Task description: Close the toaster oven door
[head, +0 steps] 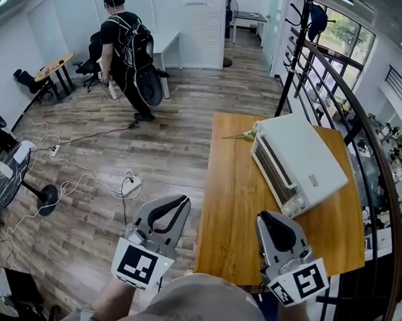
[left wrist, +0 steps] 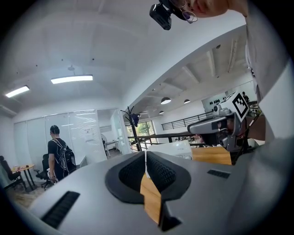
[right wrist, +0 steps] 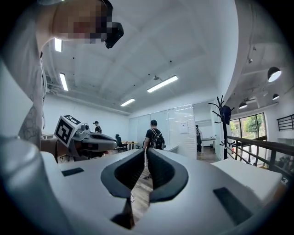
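Jaws of left gripper point(head: 184, 200) and right gripper point(head: 265, 219) together, empty; toaster oven point(head: 297, 164) shut.

We cannot tell what the small green thing point(head: 245, 134) at the far edge of the table point(head: 229, 204) is. The railing point(head: 351, 126) crosses the table's right side, and the right gripper point(head: 273, 219) covers part of its near edge. In the right gripper view the toaster oven point(right wrist: 250, 176) is cut off behind that gripper's own body. The clutter point(head: 388, 141) beyond the railing is too small for us to make out.
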Motion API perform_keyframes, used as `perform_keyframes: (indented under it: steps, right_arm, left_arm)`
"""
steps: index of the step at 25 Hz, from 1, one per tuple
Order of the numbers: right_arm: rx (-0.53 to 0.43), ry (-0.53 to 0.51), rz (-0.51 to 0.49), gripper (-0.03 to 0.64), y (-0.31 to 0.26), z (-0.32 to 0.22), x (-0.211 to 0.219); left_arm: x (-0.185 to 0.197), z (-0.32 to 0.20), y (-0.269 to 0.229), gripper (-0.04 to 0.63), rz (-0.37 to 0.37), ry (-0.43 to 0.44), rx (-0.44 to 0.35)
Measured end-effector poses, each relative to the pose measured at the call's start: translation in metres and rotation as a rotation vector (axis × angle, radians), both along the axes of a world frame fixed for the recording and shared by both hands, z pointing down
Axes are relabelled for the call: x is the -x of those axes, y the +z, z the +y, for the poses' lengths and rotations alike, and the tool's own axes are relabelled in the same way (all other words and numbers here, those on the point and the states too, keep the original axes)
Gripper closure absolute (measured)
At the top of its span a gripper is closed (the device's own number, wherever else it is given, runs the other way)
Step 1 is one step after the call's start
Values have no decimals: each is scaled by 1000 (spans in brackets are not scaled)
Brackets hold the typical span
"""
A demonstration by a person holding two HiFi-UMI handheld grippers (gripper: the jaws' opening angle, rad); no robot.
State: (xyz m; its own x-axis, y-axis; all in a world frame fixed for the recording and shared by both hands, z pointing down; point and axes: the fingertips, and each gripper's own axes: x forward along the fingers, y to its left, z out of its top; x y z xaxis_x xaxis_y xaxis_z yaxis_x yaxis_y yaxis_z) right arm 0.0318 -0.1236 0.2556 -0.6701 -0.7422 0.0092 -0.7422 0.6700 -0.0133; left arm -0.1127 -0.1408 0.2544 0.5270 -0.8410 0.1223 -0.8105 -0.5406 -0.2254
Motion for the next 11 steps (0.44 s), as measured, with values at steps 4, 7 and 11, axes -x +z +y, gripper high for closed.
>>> perform_keyframes:
  steps: [4,7,11]
  right_arm:
    - [7,-7,-5,568,1,-2,1]
    - [8,-12,-3,568,3,-3,3]
    - [9,-16,-2,568,3,-2,2]
  left_arm:
    - [1,-1,2,571,2,-6,3]
    - [1,-2,3,571,1,-9,6]
    - [0,-1,4,571,-1,-12,6]
